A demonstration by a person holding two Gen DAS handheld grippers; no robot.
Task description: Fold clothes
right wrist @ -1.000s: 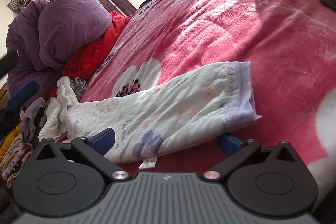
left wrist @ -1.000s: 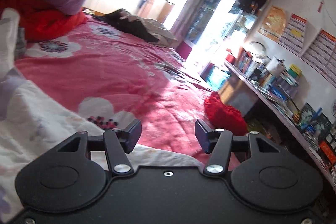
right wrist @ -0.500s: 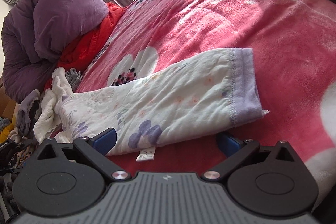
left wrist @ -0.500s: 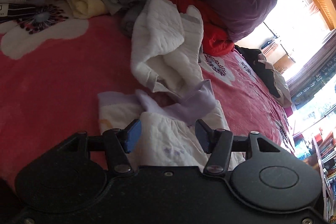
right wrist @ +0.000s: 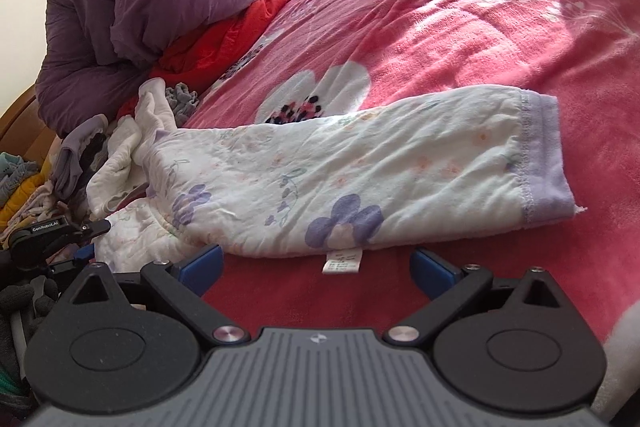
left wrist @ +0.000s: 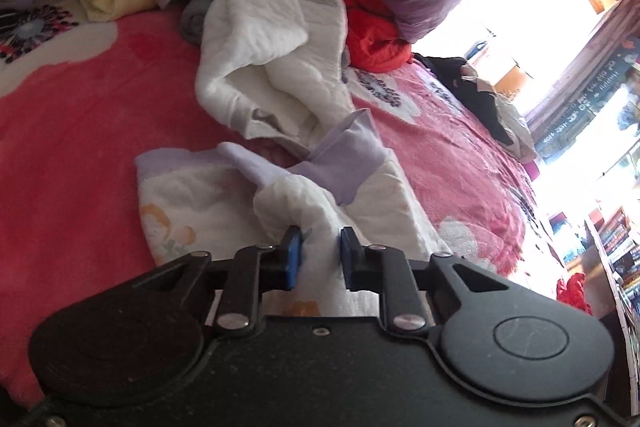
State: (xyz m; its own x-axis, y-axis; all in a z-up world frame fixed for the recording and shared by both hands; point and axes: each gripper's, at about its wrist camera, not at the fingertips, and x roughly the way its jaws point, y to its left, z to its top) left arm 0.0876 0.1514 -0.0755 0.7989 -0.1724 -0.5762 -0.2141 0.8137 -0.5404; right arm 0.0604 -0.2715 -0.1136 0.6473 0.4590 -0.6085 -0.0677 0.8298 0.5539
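Left gripper pinches a raised fold of the floral garment on the bed; right gripper hovers spread just short of its near edge.

Jaws on the left have just been closing, with a ridge of white cloth between them, probably to lift that end for a fold. Right jaws stand wide either side of the garment's small white care tag, whose print is too small to read. One sleeve lies flat, its lilac cuff outstretched. "GenRobot.AI" shows on the left gripper's body in the right wrist view.
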